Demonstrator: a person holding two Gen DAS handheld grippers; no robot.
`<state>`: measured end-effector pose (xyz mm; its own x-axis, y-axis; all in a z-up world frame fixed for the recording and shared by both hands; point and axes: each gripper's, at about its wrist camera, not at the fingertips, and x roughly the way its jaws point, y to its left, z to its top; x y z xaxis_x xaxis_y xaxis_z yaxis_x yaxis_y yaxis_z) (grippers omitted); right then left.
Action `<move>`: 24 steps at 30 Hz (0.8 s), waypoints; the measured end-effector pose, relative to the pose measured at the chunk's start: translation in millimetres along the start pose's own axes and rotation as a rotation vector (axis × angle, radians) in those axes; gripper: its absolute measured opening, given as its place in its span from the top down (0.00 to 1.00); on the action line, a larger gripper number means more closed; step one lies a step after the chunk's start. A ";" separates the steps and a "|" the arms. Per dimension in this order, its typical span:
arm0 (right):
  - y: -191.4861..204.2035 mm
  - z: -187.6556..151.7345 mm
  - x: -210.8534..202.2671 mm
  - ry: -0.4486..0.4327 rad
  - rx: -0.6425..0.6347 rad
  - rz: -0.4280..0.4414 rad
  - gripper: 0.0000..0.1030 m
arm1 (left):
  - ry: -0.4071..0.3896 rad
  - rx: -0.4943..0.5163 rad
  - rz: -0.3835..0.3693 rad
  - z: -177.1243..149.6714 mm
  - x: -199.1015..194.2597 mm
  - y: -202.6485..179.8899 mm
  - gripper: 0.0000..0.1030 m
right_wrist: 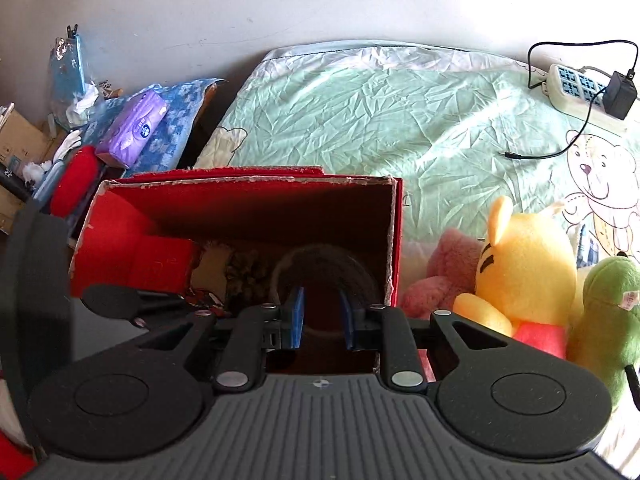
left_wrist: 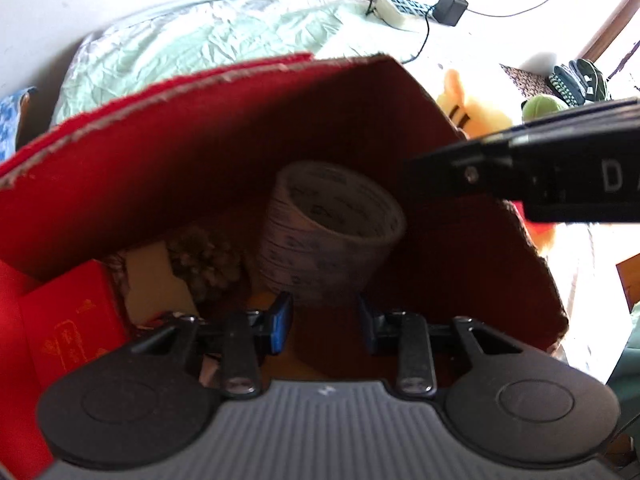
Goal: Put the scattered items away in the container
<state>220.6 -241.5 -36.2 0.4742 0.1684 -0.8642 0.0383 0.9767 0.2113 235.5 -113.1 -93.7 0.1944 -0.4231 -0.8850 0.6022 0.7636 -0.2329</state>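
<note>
Left wrist view: I'm looking straight down into the red box (left_wrist: 224, 128), both grippers over it with jaws apart and empty.

My left gripper (left_wrist: 324, 322) has blue pads spread, and just past them a tape roll (left_wrist: 328, 232) lies inside the box with dark print on it too blurred to read. Left of it I see a pine cone (left_wrist: 206, 262) and a small red carton (left_wrist: 74, 320) with gold lettering I can't make out. A white "D" shows on the right gripper's body crossing this view. From the right wrist, my right gripper (right_wrist: 322, 322) hangs over the near rim. Only here I see a yellow plush (right_wrist: 524, 268), pink plush (right_wrist: 444, 276) and green plush (right_wrist: 608, 312) beside the box on the bedsheet (right_wrist: 360, 120), and further off a purple tissue pack (right_wrist: 134, 130).
</note>
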 end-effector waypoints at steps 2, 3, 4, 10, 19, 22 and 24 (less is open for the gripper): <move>-3.0 -1.3 -3.2 -0.013 0.019 -0.009 0.79 | -0.013 -0.010 -0.002 0.8 -5.3 2.8 0.66; -5.1 -2.3 -4.4 -0.023 0.033 -0.015 0.79 | -0.021 -0.012 0.003 1.0 -8.9 4.4 0.66; -7.4 -2.2 -6.4 -0.034 0.050 -0.018 0.79 | -0.029 -0.016 0.014 1.2 -12.5 6.5 0.65; -8.9 -5.0 -15.3 -0.065 0.090 -0.008 0.78 | -0.065 -0.085 0.098 0.6 -25.8 20.0 0.54; 9.5 -25.3 -7.4 -0.077 0.083 -0.035 0.76 | -0.102 -0.154 0.228 -6.8 -30.1 24.4 0.37; 15.5 -32.3 -0.9 -0.053 0.067 -0.060 0.74 | -0.105 -0.170 0.247 -7.3 -29.0 25.4 0.35; 17.2 -36.8 3.8 -0.032 0.061 -0.060 0.74 | -0.105 -0.181 0.256 -7.5 -28.2 26.2 0.34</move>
<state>190.7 -219.2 -52.7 0.4974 0.1043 -0.8612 0.1206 0.9748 0.1877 240.0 -77.4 -78.0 0.4064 -0.2468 -0.8797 0.3778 0.9220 -0.0841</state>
